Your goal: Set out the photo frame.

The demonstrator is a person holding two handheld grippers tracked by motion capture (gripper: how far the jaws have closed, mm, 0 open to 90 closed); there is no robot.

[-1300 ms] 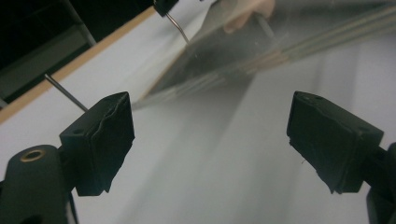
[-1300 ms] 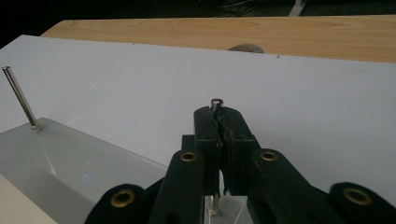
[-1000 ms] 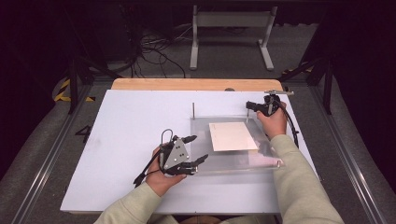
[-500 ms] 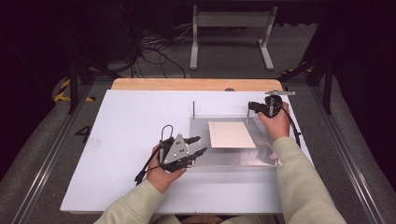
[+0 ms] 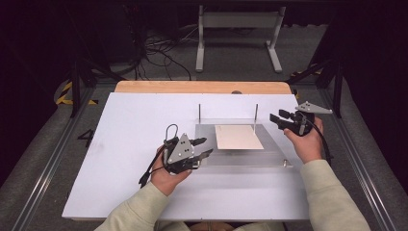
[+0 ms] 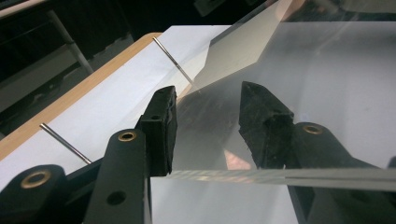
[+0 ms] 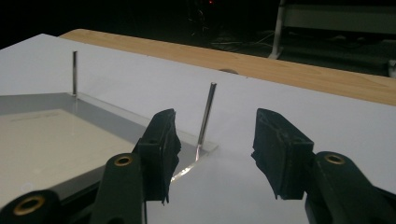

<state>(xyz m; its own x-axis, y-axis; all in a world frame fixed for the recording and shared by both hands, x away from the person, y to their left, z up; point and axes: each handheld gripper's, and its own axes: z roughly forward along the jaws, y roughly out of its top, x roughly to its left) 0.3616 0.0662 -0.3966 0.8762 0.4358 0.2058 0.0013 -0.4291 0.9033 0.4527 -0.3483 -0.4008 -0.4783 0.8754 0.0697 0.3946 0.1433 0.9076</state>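
2 upright pins (image 5: 199, 114) block plate's (image 5: 274, 147) far edge

A clear, glossy acrylic plate (image 5: 240, 156) with thin polished metal pins (image 7: 206, 114) and a matt cream paper sheet (image 5: 238, 136) rests on smooth white board (image 5: 120, 144) over pale wood (image 5: 202, 87).

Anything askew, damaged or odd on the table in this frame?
Nothing stands out. The clear plate lies flat on the white table, square to its edges, with the cream sheet on it and two pins upright at its far corners. No cracks or spills visible.
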